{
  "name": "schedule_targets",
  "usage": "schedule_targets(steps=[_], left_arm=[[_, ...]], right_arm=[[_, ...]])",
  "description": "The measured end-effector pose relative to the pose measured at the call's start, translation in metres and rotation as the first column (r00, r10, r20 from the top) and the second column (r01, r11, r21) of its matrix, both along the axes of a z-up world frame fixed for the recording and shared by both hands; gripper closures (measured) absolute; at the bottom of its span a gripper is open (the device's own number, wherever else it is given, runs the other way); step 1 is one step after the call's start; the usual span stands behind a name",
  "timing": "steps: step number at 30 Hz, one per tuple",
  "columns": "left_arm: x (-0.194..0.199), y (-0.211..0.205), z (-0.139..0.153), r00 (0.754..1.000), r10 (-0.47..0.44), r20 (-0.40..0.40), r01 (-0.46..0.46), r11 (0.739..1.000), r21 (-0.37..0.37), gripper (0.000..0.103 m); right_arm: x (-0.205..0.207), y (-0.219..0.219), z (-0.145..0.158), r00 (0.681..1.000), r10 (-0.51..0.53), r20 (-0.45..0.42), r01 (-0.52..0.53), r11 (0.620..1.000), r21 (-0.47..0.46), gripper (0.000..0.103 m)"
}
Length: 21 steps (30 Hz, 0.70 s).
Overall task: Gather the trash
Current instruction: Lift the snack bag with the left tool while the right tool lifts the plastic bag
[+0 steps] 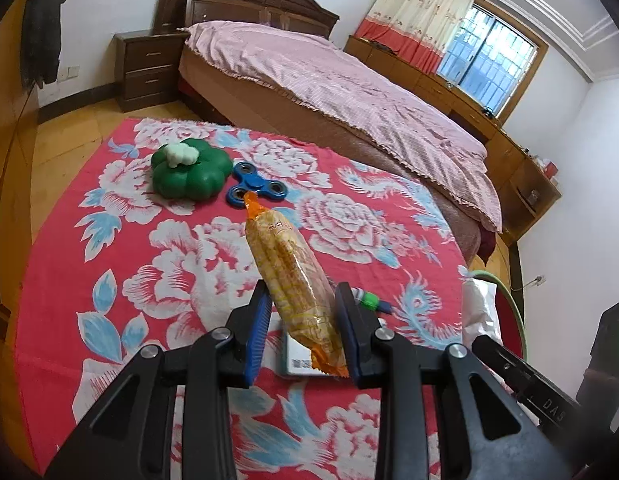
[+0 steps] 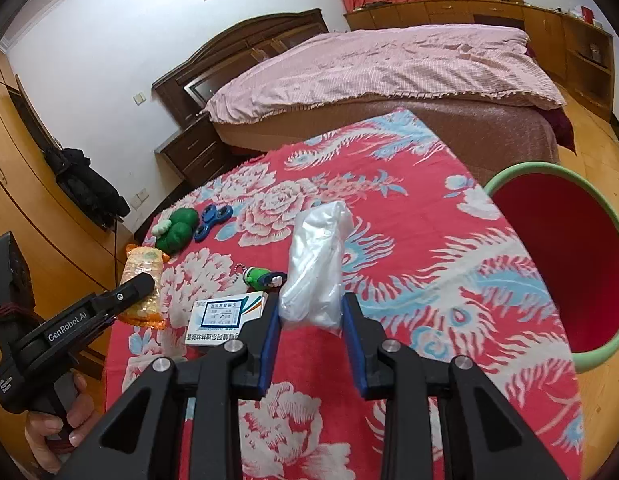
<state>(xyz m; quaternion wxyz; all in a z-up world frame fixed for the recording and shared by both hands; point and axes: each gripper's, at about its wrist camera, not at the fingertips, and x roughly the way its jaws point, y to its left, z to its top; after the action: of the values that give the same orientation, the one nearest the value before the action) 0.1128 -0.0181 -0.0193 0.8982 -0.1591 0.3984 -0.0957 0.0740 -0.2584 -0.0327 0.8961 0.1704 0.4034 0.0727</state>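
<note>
Left wrist: box (image 1: 299, 362) mostly behind snack packet (image 1: 293, 276)

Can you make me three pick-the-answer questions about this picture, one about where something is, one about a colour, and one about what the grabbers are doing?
1. Where is the red bin?
A. on the bed
B. beside the flowery cloth's right edge
C. under the nightstand

2. What colour is the fidget spinner?
A. blue
B. yellow
C. white

3. What is the left gripper doing?
A. hanging empty
B. squeezing the snack packet
C. holding the spinner

Answers: 1 B, the bin stands off the cloth's right side. 2 A, it is blue. 3 B, both pads press on the packet.
</note>
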Motion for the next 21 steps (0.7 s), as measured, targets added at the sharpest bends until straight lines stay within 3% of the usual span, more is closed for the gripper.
schedule_targets(steps=[21], left_arm=[[-0.044, -0.062, 0.05, 0.986, -0.133, 0.101, 0.129, 0.99, 0.049, 0.07]], right_arm=[[-0.065, -0.051, 0.038, 0.986, -0.115, 0.121, 0.111, 0.993, 0.043, 0.07]])
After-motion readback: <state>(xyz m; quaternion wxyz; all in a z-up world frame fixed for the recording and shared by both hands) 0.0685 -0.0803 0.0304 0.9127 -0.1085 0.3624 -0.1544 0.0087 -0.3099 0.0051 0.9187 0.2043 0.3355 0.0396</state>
